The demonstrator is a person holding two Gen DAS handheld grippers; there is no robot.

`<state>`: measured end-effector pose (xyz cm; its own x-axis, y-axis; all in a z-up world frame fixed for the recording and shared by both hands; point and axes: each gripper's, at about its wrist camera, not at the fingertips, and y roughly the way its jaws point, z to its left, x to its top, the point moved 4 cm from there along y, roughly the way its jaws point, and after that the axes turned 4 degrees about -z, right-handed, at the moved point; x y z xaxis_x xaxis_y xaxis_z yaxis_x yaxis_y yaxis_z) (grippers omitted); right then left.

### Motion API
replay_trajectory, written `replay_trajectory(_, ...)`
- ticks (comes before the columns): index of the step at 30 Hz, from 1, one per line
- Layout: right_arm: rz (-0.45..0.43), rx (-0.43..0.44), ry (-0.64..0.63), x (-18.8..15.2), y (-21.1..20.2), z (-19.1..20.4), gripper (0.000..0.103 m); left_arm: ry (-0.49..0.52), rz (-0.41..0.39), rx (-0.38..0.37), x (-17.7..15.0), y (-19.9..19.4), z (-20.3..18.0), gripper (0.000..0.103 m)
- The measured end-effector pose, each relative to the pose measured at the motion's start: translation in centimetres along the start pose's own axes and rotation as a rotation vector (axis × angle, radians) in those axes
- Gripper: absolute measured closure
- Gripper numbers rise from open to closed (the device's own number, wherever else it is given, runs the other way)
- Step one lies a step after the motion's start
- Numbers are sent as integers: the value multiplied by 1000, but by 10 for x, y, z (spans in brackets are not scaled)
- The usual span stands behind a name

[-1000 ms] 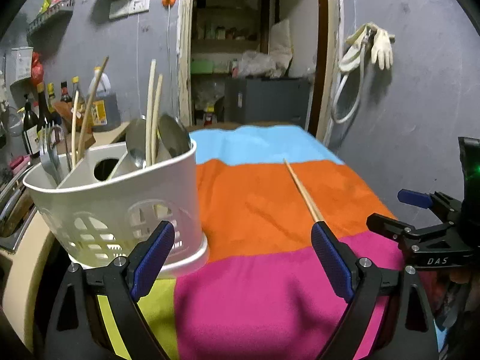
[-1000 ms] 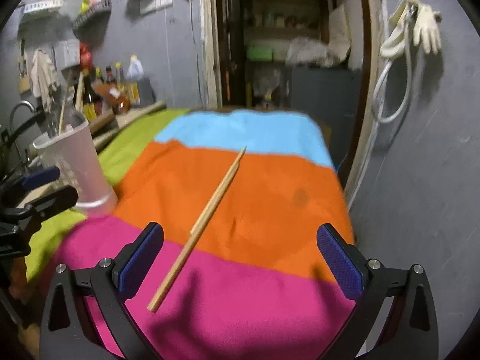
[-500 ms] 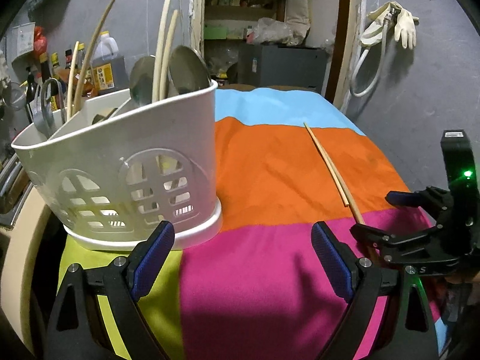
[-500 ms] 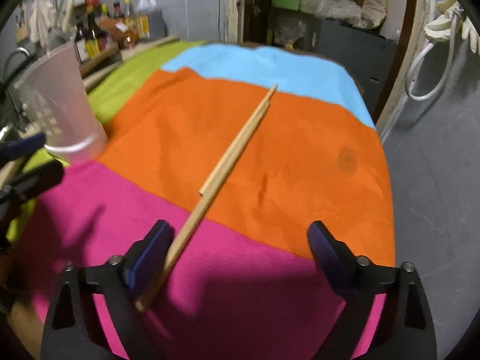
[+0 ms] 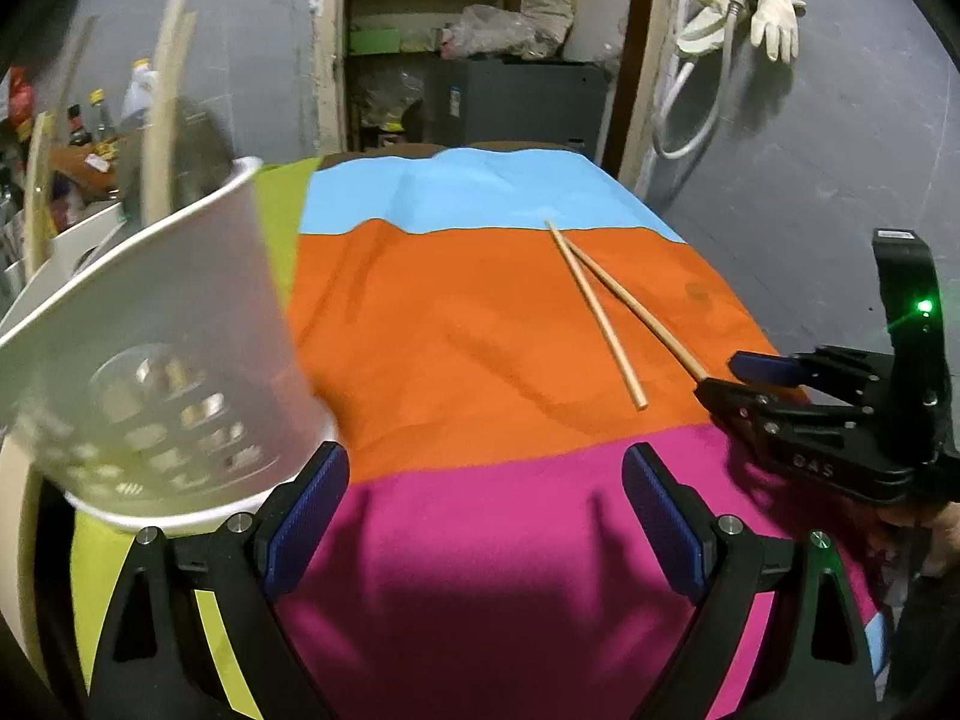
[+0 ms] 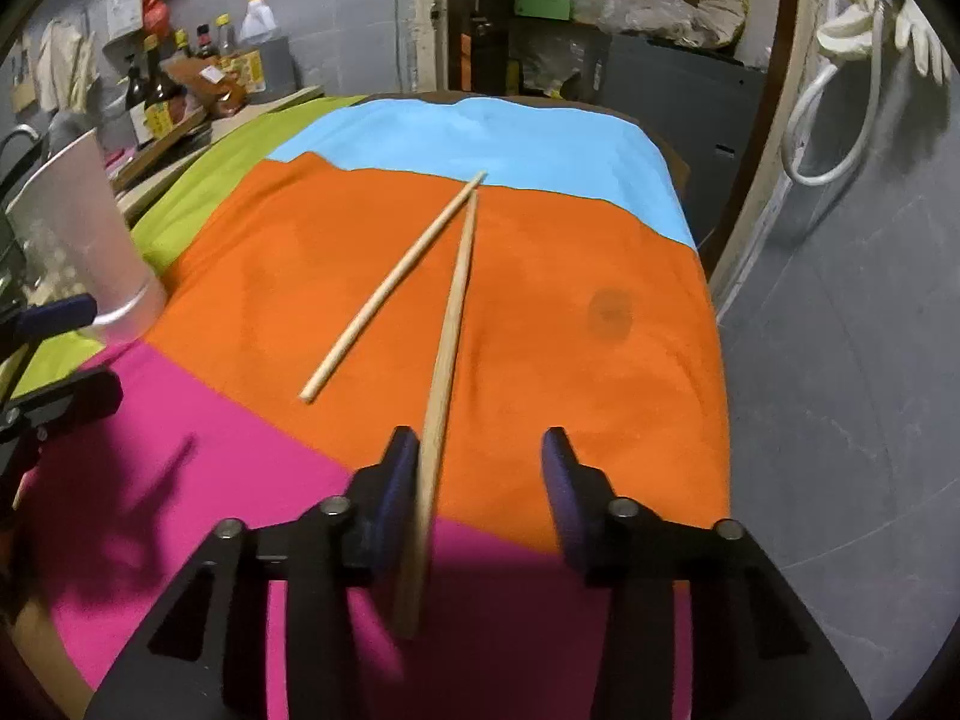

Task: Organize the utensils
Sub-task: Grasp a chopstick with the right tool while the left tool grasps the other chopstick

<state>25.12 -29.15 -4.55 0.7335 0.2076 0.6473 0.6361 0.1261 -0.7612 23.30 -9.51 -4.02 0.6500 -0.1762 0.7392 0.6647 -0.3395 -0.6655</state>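
Observation:
Two wooden chopsticks lie on the striped cloth, tips together at the far end. One chopstick (image 6: 390, 288) lies free on the orange stripe. The other chopstick (image 6: 447, 348) runs between the fingers of my right gripper (image 6: 480, 474), against the left pad; the jaws are partly closed but a gap remains on the right. Both chopsticks (image 5: 600, 312) show in the left wrist view, with the right gripper (image 5: 780, 384) at the near end of one. My left gripper (image 5: 486, 516) is open and empty, next to the white utensil caddy (image 5: 150, 372).
The caddy (image 6: 78, 228) holds spoons and chopsticks at the cloth's left edge. Bottles (image 6: 180, 84) stand on a counter at the back left. A grey wall with a hose and gloves (image 5: 750, 12) runs close along the right side.
My right gripper has moved forward over one chopstick and narrowed its jaws around it; the two chopsticks have spread apart. The left gripper has swung right, and the caddy now looks blurred.

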Motion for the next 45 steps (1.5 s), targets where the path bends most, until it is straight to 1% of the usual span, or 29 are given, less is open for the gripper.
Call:
replay_trajectory(1, -1, 2, 4, 2, 2, -3, 74, 1, 3, -10, 3, 3, -2, 14)
replay_trajectory(2, -4, 5, 8, 4, 4, -6, 77, 0, 5, -16, 6, 6, -4, 14)
replay_trajectory(4, -10, 18, 30, 8, 8, -14, 89, -2, 16, -36, 14, 14, -8, 15)
replay_trajectory(5, -11, 24, 42, 10, 10, -18, 92, 0, 23, -50, 17, 19, -10, 15)
replay_trajectory(6, -14, 29, 60, 12, 12, -24, 95, 3, 29, -58, 21, 24, -13, 18)
replay_trajectory(9, -24, 49, 102, 12, 12, -34, 96, 7, 61, -88, 33, 44, -23, 31)
replay_trajectory(11, -31, 54, 115, 11, 10, -39, 96, -4, 85, -113, 41, 59, -27, 38)
replay_trajectory(13, -32, 57, 120, 10, 8, -43, 96, -15, 109, -123, 47, 74, -31, 47)
replay_trajectory(14, -31, 59, 119, 8, 7, -43, 96, -17, 117, -127, 50, 80, -32, 49)
replay_trajectory(16, -27, 61, 116, 9, 6, -45, 96, -19, 133, -130, 55, 91, -31, 56)
replay_trajectory(19, -3, 77, 109, 11, 11, -46, 96, -41, 155, -143, 63, 104, -27, 63)
replay_trajectory(28, 66, 114, 117, 36, 38, -50, 95, -81, 217, -201, 89, 131, -21, 75)
replay_trajectory(33, 101, 137, 134, 53, 53, -55, 95, -94, 251, -215, 96, 140, -23, 77)
replay_trajectory(35, 110, 148, 143, 58, 57, -57, 95, -98, 266, -214, 98, 143, -25, 82)
replay_trajectory(39, 124, 181, 166, 65, 62, -60, 95, -114, 292, -203, 99, 147, -27, 95)
replay_trajectory(43, 120, 210, 209, 67, 63, -60, 97, -166, 313, -201, 98, 147, -25, 99)
replay_trajectory(45, 108, 217, 214, 66, 59, -58, 98, -173, 312, -199, 95, 142, -25, 100)
